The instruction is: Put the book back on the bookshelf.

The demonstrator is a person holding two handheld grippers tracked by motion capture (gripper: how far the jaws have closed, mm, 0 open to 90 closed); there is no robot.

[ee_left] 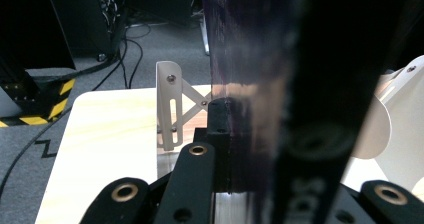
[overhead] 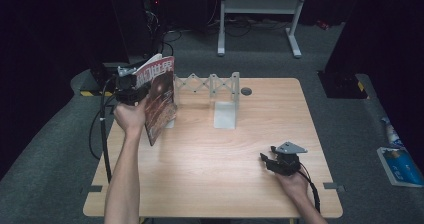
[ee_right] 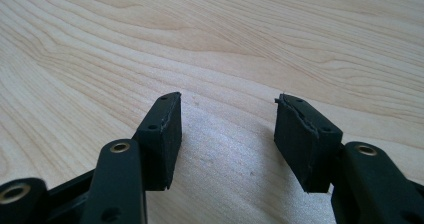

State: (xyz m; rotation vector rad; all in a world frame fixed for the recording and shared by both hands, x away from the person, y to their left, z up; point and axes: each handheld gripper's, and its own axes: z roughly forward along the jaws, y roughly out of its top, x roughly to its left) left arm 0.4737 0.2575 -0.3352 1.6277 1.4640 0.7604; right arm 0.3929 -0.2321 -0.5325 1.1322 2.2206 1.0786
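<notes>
Magazine: a thin magazine (overhead: 161, 98) with a dark reddish cover, held upright and a little tilted in the upper left of the high view, above the left rear part of the table (overhead: 210, 179).
Left gripper: the left gripper (overhead: 131, 88) is clamped on the magazine near its upper back edge; in the left gripper view the pad (ee_left: 220, 134) presses flat against the glossy purple cover (ee_left: 245, 84), which rises through the centre of that frame.
Right gripper: the right gripper (ee_right: 227, 134) rests low over bare wood at the lower right of the high view, jaws apart, nothing between them.
Rack: a grey expanding rack (overhead: 212, 86) stands at the centre rear of the table, just beside the magazine's lower corner; one upright divider (ee_left: 169, 104) shows left of centre in the left gripper view.
Weight: likely light; one gripper carries it.
Stiffness: soft and floppy; pages probably sag or fan away from the held edge.
Surface: glossy cover, so it may slip between the pads if the grip loosens.
Best hold: near the spine, where the pages are bound and stiffest.
Risk: the free lower corner could catch on a divider as it goes into a slot.
</notes>
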